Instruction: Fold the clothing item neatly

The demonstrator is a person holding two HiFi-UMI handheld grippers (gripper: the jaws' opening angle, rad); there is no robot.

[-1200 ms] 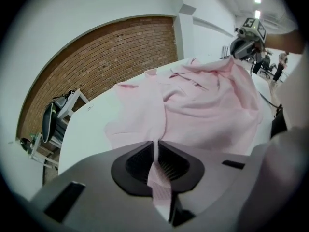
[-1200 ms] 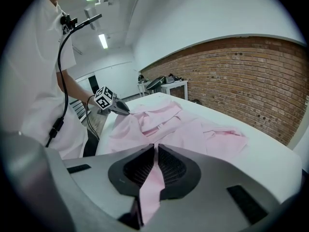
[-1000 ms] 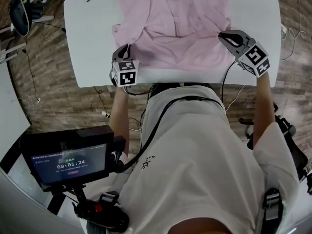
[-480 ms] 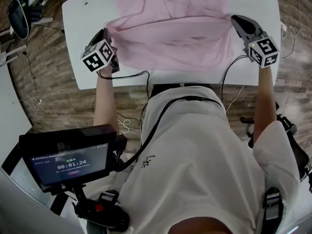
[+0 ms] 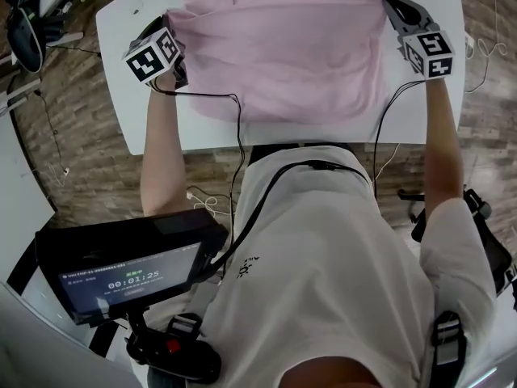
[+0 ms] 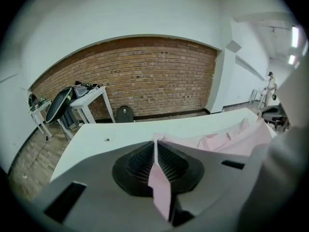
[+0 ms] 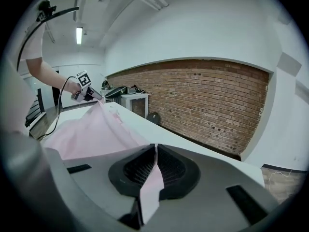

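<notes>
Pink garment lies across the white tabletop. Its far left and far right corners are held. Left gripper and right gripper each have fingers clamped on cloth. Recommended: keep the held edge taut and level (corners matched) before laying it down. No containers in view.

Bright, even light fills the room; a ceiling strip lamp glows in the right gripper view. The 2 gripper views bulge like fisheyes, black at the corners.
</notes>
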